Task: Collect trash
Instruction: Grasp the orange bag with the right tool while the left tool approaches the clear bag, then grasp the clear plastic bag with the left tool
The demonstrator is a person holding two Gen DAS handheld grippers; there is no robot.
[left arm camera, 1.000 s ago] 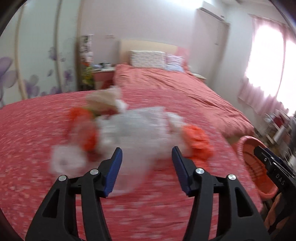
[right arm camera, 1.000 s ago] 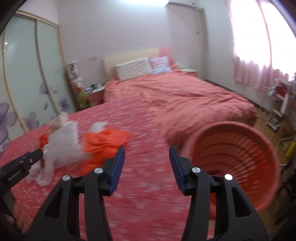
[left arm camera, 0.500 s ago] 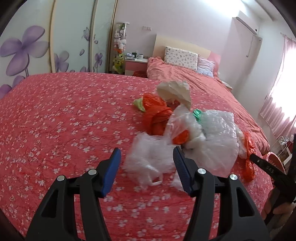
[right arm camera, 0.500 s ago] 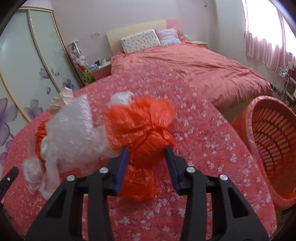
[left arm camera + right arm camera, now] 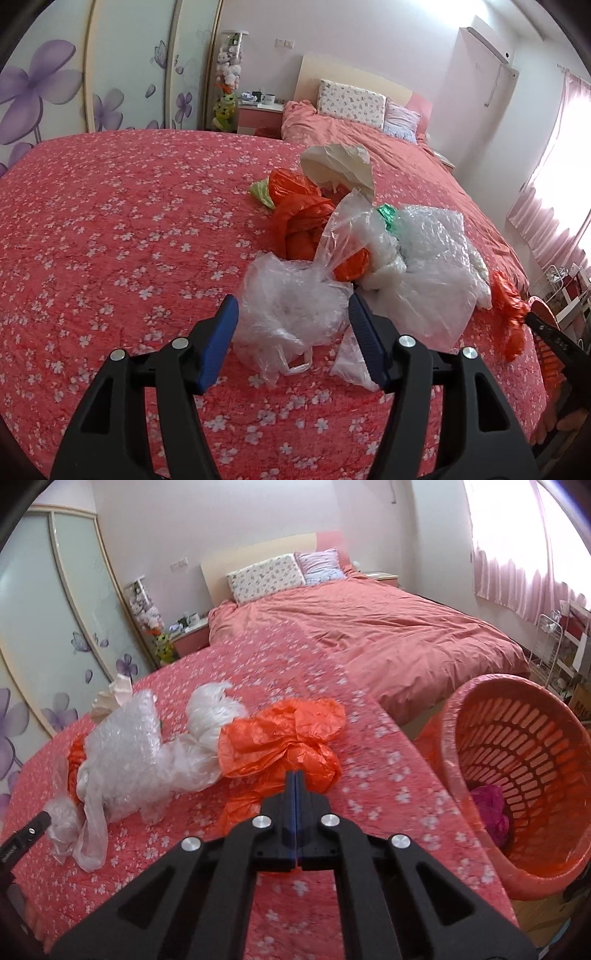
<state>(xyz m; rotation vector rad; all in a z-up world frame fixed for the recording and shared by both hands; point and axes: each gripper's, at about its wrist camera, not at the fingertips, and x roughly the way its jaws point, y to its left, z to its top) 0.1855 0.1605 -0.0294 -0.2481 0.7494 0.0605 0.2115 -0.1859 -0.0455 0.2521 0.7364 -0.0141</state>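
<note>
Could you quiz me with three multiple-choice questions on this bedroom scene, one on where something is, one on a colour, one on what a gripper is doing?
1. Where does the basket stand?
A. Off the bed's right edge
B. On the pillows
C. On the nightstand

2. What colour is the bag that the right gripper grips?
A. Green
B. Orange
C. Blue

3. How does the left gripper stand?
A. Shut on the bubble wrap
B. Open, a clear plastic bag between its fingers
C. Shut on nothing

Answers:
1. A, in the right wrist view the basket sits past the edge of the flowered bedspread, tilted toward it.
2. B, the crumpled plastic pinched at the shut blue fingertips is bright orange.
3. B, the blue pads are wide apart on either side of the clear plastic bag.
</note>
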